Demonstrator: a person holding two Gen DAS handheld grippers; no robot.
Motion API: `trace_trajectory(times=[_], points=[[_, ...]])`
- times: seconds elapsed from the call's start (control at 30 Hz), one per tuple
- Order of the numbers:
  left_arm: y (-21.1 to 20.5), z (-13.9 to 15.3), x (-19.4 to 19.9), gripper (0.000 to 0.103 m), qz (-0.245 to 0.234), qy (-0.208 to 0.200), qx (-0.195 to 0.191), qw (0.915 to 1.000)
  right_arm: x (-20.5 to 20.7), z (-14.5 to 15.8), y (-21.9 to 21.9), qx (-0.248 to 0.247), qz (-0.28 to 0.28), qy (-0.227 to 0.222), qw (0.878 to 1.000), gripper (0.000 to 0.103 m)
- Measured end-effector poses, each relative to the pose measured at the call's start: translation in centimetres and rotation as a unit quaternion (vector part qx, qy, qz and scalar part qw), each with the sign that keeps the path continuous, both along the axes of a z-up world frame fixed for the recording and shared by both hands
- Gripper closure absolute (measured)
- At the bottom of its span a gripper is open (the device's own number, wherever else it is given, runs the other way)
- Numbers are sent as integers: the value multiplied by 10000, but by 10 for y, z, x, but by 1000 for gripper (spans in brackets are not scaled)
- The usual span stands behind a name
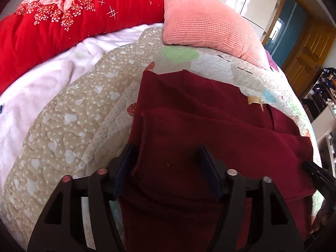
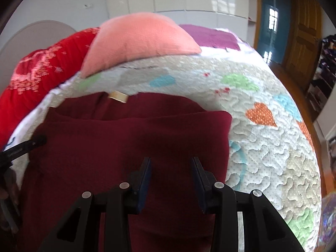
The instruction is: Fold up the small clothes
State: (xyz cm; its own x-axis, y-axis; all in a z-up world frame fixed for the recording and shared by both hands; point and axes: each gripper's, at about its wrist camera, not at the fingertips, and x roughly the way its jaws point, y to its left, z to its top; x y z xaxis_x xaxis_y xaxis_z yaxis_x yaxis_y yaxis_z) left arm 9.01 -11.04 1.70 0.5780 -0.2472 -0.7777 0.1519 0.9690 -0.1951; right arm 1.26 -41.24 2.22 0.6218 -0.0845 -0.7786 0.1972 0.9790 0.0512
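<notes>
A dark red knit garment [image 1: 210,126] lies on the quilted bedspread [image 1: 73,115], its near part folded over the far part, with a cream neck label [image 1: 255,100] showing at the far edge. My left gripper [image 1: 167,153] is open, its jaws wide apart over the garment's left edge. In the right wrist view the same garment [image 2: 126,138] and label [image 2: 118,96] show. My right gripper [image 2: 171,163] is open above the garment near its right edge. Neither holds cloth. The right gripper's tip shows in the left view [image 1: 315,172].
A pink pillow [image 1: 205,23] and a red floral quilt [image 1: 63,21] lie at the far side of the bed, with a white fleece blanket [image 1: 42,88] at left. A purple cloth [image 2: 212,35] lies beyond the pillow. A wooden door [image 2: 304,33] and shelves stand at right.
</notes>
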Motion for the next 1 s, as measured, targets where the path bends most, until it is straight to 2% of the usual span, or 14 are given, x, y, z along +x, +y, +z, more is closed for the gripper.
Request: trace_trajectory(times=[0.03, 0.07, 0.17, 0.33, 0.43, 0.5, 0.6, 0.77, 0.83, 0.87, 1.0], points=[[0, -1, 1, 27, 49, 21, 40, 10000, 6, -8, -6, 65, -86, 97, 9999, 69], [2, -3, 3, 26, 89, 109, 8, 9999, 9, -11, -9, 123, -114, 109, 9998, 69], [12, -3, 3, 26, 125, 254, -231, 9993, 7, -5, -12, 224, -150, 109, 9996, 69], [15, 4, -18, 26, 48, 43, 35, 10000, -33, 14, 1, 63, 7, -11, 10000, 67], [16, 5, -27, 26, 54, 30, 81, 9999, -48, 2, 5, -207, 17, 193, 9996, 67], [17, 8, -35, 26, 71, 47, 88, 9999, -51, -9, 2, -195, -67, 208, 9996, 67], [22, 16, -48, 26, 78, -4, 89, 9999, -55, -1, 4, -183, -111, 211, 9995, 67], [27, 26, -77, 26, 58, -139, 260, 9995, -86, 15, 12, 226, -60, 88, 9997, 66], [29, 29, -88, 26, 24, -170, 270, 9995, -107, 20, 14, 341, -81, 7, 9994, 62], [30, 30, -93, 26, 9, -183, 284, 9994, -115, 22, 16, 358, -89, -26, 9993, 56], [31, 33, -114, 26, -72, -206, 386, 9990, -147, 23, 21, 529, -97, -10, 9985, 55]])
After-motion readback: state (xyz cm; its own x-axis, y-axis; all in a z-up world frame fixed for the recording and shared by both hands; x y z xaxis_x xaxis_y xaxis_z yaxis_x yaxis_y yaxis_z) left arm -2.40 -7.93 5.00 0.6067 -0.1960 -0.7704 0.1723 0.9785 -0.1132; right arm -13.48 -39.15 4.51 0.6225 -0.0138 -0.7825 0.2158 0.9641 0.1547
